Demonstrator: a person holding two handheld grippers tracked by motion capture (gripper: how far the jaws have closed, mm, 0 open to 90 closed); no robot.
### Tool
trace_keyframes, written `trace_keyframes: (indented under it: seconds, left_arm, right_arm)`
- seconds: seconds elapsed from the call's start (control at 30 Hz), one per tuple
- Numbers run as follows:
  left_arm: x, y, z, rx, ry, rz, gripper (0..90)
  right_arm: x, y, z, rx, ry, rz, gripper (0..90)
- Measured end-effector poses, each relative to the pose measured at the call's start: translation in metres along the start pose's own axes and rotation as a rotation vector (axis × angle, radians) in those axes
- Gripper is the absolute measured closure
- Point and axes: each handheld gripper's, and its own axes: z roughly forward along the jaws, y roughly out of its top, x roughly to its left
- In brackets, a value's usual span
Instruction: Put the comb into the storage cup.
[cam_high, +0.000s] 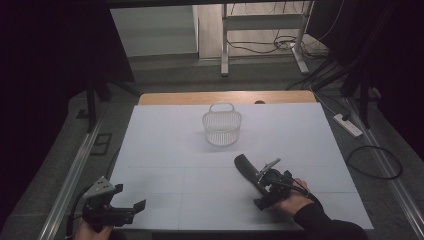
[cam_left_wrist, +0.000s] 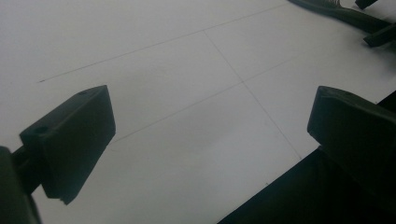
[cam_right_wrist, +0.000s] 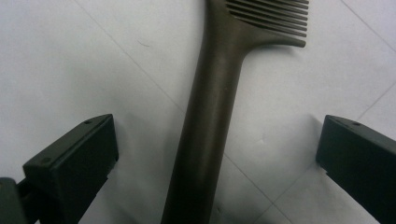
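The dark comb (cam_right_wrist: 210, 116) lies flat on the white table (cam_high: 165, 150), its handle between the wide-open, empty jaws of the right gripper (cam_right_wrist: 217, 158); it looks light, stiff and smooth, so the straight handle seems the best place to grip.

White table (cam_high: 165, 150) bears a wire basket (cam_high: 222, 126) and a dark comb (cam_high: 247, 170)

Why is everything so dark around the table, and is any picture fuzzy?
High view: light falls mostly on the white table; the surroundings stay dark, and the basket looks faint. Right gripper view: the comb is fairly sharp, with a soft shadow. Left gripper view: dim and slightly soft.
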Motion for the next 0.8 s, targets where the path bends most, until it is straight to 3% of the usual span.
trace_keyframes:
  seconds: [0.23, 0.37, 0.4, 0.43, 0.67, 0.8]
  left_arm:
    - [0.0, 0.0, 0.0, -0.001, -0.001, 0.002, 1.8]
    - [0.0, 0.0, 0.0, -0.001, -0.002, 0.003, 1.7]
    - [0.0, 0.0, 0.0, -0.001, -0.002, 0.003, 1.8]
    - [0.0, 0.0, 0.0, 0.0, -0.001, 0.004, 1.7]
    - [-0.001, 0.0, 0.0, 0.003, 0.003, 0.008, 1.7]
    - [-0.001, 0.0, 0.0, 0.002, 0.004, 0.01, 1.7]
  right_arm:
    - [0.001, 0.003, -0.002, 0.042, -0.004, 0.041, 3.4]
    - [0.001, 0.004, -0.01, 0.022, 0.002, 0.024, 28.9]
    - [0.001, 0.004, -0.01, 0.022, 0.002, 0.024, 28.9]
    - [0.002, 0.005, -0.012, 0.022, 0.01, 0.007, 37.3]
    - [-0.003, 0.005, -0.016, 0.025, 0.023, 0.0, 69.7]
    - [-0.005, 0.005, -0.016, 0.024, 0.031, -0.008, 72.1]
